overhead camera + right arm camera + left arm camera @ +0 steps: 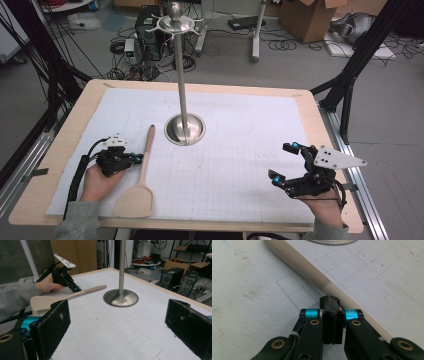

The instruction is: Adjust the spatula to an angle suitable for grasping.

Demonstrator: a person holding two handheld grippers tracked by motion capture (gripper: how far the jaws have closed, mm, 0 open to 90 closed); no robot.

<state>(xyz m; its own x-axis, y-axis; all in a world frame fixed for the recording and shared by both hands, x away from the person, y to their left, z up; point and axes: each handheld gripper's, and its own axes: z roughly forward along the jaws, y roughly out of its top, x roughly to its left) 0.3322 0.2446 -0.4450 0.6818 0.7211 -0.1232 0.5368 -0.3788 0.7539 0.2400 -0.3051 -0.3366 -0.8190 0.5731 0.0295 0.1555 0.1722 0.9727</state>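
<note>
A wooden spatula (142,175) lies on the white grid sheet at the left, blade toward the near edge. My left gripper (138,158) is shut, its tips right against the left side of the handle. In the left gripper view the jaws (332,302) are pressed together with nothing between them, and the handle (307,270) runs diagonally just past their tip. My right gripper (284,161) stands open above the sheet at the right, holding nothing. Its two black pads (53,325) are wide apart in the right gripper view. There the spatula (75,293) and left gripper (76,289) show farther off.
A metal stand with a round base (185,129) and a tall pole (181,75) rises from the middle of the sheet, hooks at its top (175,22). The wooden table (75,125) edges the sheet. Boxes, cables and equipment sit on the floor beyond.
</note>
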